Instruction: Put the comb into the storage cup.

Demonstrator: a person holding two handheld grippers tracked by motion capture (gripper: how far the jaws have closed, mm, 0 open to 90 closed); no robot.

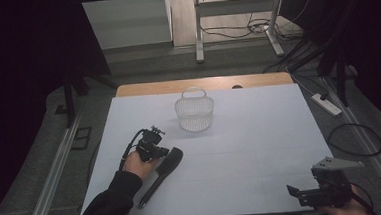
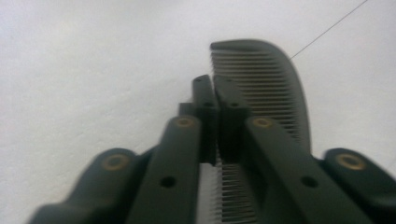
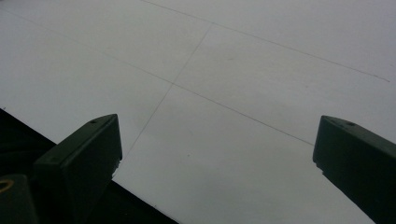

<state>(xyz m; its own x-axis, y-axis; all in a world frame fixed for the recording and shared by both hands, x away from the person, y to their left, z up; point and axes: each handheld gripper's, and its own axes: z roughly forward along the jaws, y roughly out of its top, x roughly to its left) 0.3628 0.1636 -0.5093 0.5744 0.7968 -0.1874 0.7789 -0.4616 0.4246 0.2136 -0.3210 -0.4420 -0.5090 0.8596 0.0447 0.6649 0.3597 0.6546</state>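
High view: left hand-held gripper [image 1: 164, 152] is clamped on the comb [image 1: 163, 171], whose long axis runs from 7 to 1 o'clock; basket [image 1: 194, 112] lies at 1 o'clock; right hand-held gripper [image 1: 296, 191] stands open, far.

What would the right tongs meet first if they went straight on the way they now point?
Probably nothing but the bare white table: the right tongs stand open with no object ahead, though depth is hard to judge.

Recording lab: white-covered table [image 1: 260, 133], black curtains [image 1: 24, 47], floor cables [image 1: 254, 28], power strip [image 1: 326, 104], metal frame legs [image 1: 199, 32].
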